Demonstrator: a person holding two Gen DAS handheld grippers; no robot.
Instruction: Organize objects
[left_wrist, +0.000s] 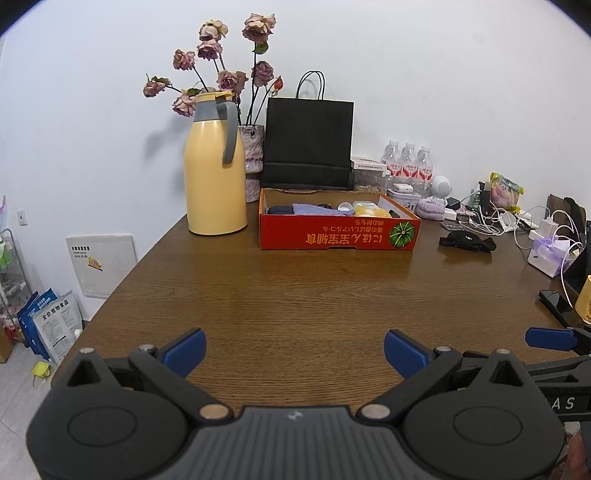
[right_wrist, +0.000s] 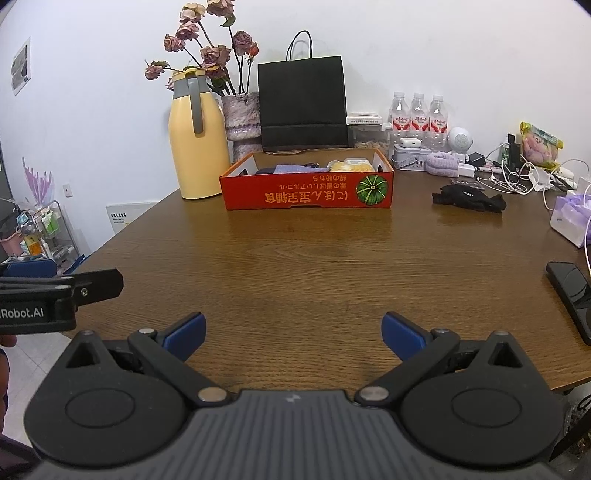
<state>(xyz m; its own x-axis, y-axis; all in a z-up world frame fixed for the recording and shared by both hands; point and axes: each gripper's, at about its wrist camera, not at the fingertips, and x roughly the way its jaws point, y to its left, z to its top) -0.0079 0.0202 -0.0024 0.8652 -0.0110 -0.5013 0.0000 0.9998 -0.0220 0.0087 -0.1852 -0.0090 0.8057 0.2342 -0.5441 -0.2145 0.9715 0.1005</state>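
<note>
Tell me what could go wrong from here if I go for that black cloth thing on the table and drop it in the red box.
1. White cables lie just behind the black cloth item; the open right tool could snag one.
2. The red box already holds several things, so the item may end up sitting on top.
3. The tall yellow jug stands close beside the box; a wide swing by the open left tool might tip it.

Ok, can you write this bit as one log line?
left gripper: open, empty | right gripper: open, empty | red box: holds items | black cloth: loose on table
</note>
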